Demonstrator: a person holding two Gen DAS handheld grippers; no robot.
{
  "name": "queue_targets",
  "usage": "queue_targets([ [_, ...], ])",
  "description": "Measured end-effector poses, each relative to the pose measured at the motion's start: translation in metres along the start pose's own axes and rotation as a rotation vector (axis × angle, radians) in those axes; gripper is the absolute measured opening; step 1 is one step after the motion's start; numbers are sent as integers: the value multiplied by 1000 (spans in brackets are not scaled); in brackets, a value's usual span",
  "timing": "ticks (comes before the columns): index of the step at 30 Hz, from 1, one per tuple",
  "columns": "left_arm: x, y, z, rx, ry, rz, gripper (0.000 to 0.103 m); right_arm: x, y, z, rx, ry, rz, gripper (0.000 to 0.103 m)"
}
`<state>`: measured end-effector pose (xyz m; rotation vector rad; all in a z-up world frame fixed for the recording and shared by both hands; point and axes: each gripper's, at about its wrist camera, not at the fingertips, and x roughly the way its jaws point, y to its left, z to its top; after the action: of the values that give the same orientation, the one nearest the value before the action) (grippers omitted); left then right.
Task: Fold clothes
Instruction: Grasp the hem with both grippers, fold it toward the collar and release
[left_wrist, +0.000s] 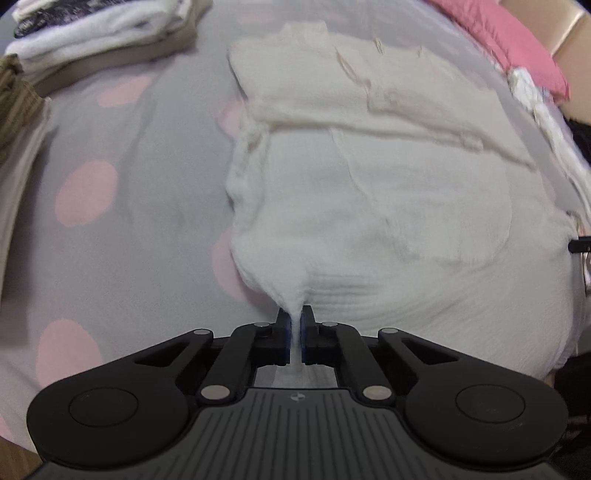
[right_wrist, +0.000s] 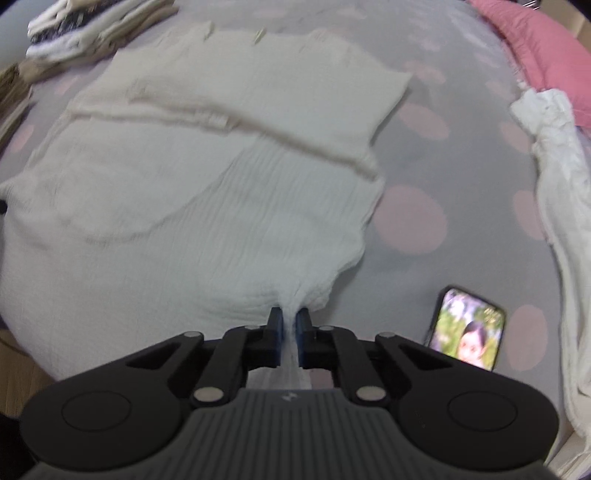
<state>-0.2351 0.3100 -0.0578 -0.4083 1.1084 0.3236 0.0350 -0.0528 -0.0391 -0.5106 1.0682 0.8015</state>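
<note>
2 grippers, left gripper (left_wrist: 294, 334) and right gripper (right_wrist: 289, 332), jaws each pinching white garment (left_wrist: 369, 229) hem on bedsheet (left_wrist: 129, 221).

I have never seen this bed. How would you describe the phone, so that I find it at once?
Start from the grey bedsheet with pink dots. On it lies the large cream garment, pinched at its near hem by the right gripper. Just right of that gripper lies the phone: the only dark, hard, flat thing there, its lit screen showing a child's face, while everything around it is soft cloth.
</note>
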Motion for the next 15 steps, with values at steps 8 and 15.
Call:
queue_targets([
  [8, -32, 12, 40, -31, -138, -6, 3, -30, -16, 32, 48, -149, -58, 8],
  [15, -35, 4, 84, 51, -246, 45, 3, -31, -16, 76, 35, -243, -117, 8],
])
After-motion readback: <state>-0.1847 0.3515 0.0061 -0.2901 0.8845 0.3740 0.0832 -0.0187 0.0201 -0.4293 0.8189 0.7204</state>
